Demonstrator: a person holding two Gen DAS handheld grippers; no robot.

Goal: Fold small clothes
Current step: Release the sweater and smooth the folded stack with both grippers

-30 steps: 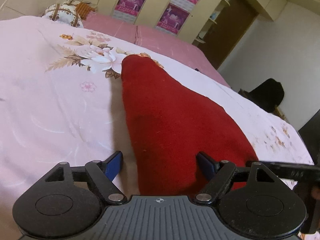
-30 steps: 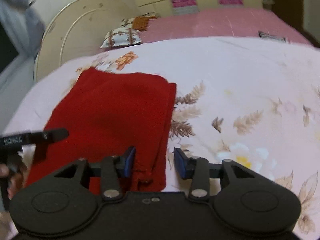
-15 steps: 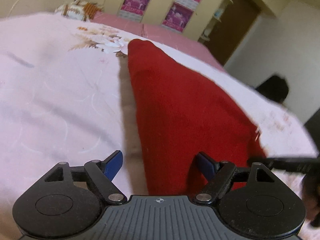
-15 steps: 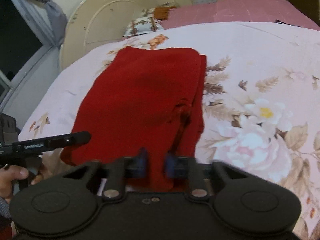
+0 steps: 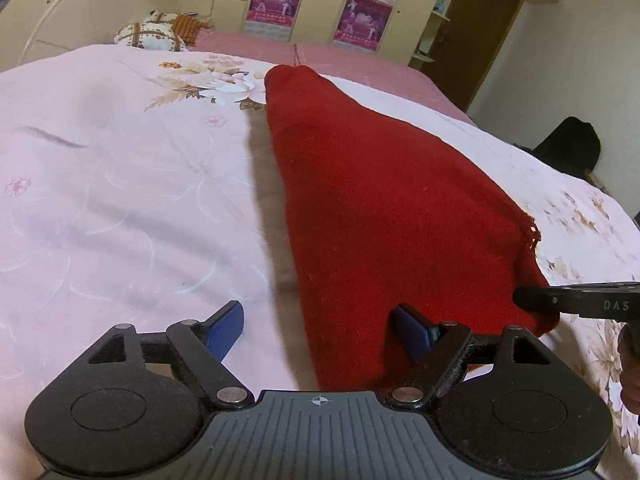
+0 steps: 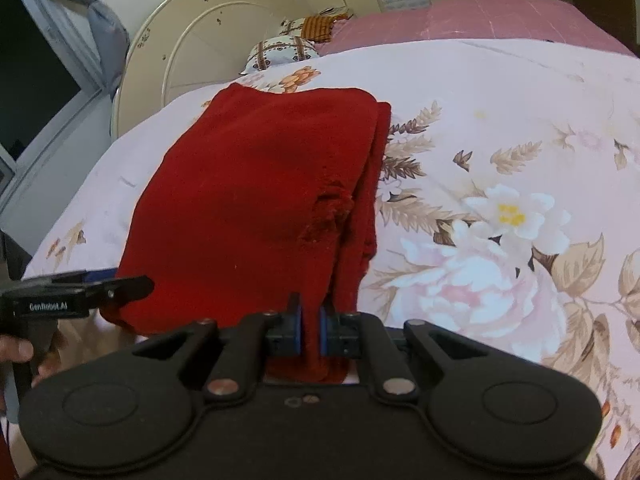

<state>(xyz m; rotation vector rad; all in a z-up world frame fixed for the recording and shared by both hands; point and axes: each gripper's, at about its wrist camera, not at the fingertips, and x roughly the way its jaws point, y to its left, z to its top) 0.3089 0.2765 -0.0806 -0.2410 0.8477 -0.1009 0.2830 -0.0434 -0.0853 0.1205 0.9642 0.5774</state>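
Fingers of the right gripper (image 6: 310, 330) clamp the red garment (image 6: 248, 200); left gripper (image 5: 320, 326) fingers spread wide.

Lit softly and evenly by warm indoor light from above, with no glare and only a soft brownish shadow on the bedspread (image 5: 120, 200) along the left edge of the red garment (image 5: 380, 200). Bent strongly by fisheye at the edges, curving the headboard (image 6: 192, 40) and wardrobe (image 5: 320, 0). Slightly soft and noisy throughout, with the dark window (image 6: 32, 92) at far left giving no light.
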